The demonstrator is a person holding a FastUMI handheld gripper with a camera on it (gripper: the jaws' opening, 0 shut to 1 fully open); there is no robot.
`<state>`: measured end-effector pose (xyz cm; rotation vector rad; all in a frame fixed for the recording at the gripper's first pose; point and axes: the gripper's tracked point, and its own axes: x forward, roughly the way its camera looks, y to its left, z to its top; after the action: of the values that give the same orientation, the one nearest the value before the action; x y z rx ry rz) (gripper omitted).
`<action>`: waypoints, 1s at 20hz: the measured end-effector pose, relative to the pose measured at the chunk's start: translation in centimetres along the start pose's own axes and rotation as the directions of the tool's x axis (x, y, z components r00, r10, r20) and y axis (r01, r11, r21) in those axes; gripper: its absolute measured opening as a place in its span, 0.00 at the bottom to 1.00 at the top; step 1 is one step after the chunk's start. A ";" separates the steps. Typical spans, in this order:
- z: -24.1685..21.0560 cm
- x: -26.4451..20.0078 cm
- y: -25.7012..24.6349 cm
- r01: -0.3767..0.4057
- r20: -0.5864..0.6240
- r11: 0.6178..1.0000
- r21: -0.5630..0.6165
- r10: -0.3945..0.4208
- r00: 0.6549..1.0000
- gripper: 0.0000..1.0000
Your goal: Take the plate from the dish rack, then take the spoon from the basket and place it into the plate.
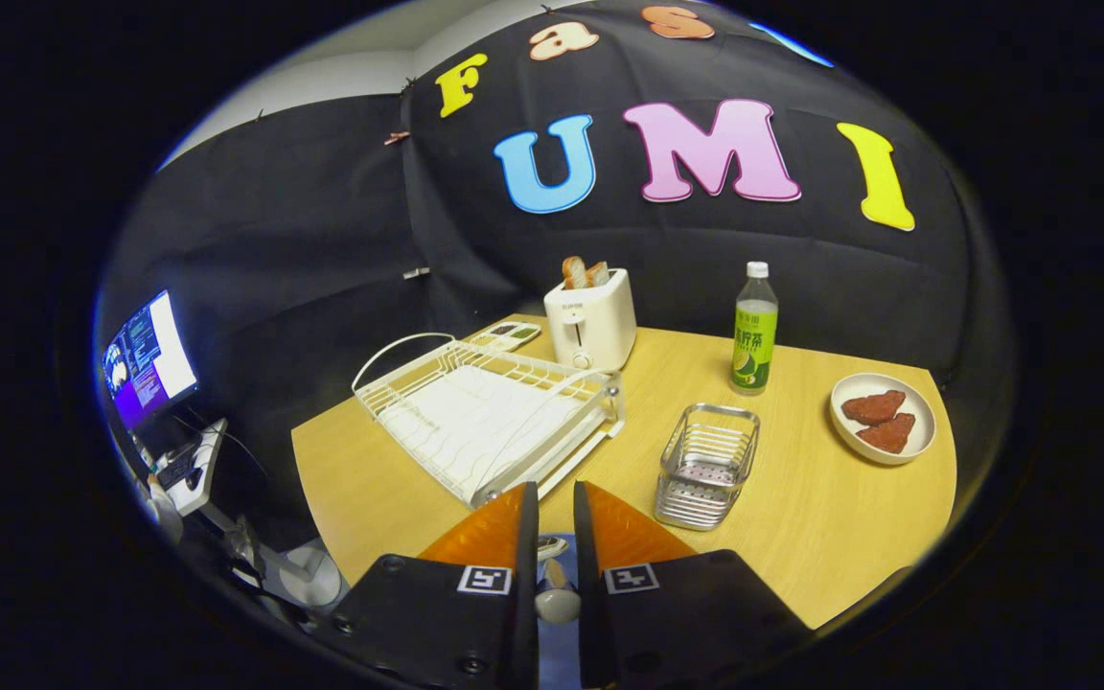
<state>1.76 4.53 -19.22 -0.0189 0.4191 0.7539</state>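
Observation:
My gripper (555, 498) hangs above the near edge of the wooden table (801, 517), its fingers drawn close with a narrow gap. A spoon (557, 589) with a pale rounded end sits in that gap, behind the tips, and both fingers appear to press on it. Under the spoon a strip of the blue plate (557, 656) shows between the fingers; the rest of the plate is hidden. The white wire dish rack (485, 417) stands empty just beyond the left finger. Ahead of the right finger, the small metal basket (708, 465) is empty too.
A white toaster (590, 321) with bread stands at the back, with a green drink bottle (754, 335) to its right. At far right sits a white plate (883, 419) holding two reddish pieces. Off the table's left side are a monitor (149, 359) and cables.

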 end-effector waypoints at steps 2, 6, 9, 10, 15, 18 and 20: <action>-1.7 0.5 0.1 -0.001 -0.033 1.000 0.000 0.001 0.999 0.21; -3.2 0.7 0.0 -0.003 -0.068 1.000 0.012 0.004 0.998 0.21; -4.0 0.2 -0.2 -0.009 -0.084 1.000 -0.003 0.009 0.996 0.21; -4.3 0.0 -0.3 -0.010 -0.092 1.000 -0.004 0.010 0.996 0.21; -5.1 -0.2 -0.5 -0.002 -0.117 1.000 0.007 0.003 0.993 0.22; -4.6 -0.3 -0.8 0.010 -0.114 0.999 0.033 -0.006 0.993 0.26; -3.6 -0.5 -0.9 0.014 -0.094 0.999 0.041 -0.010 0.995 0.66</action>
<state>0.69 2.93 -22.48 -0.0183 0.5238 0.7341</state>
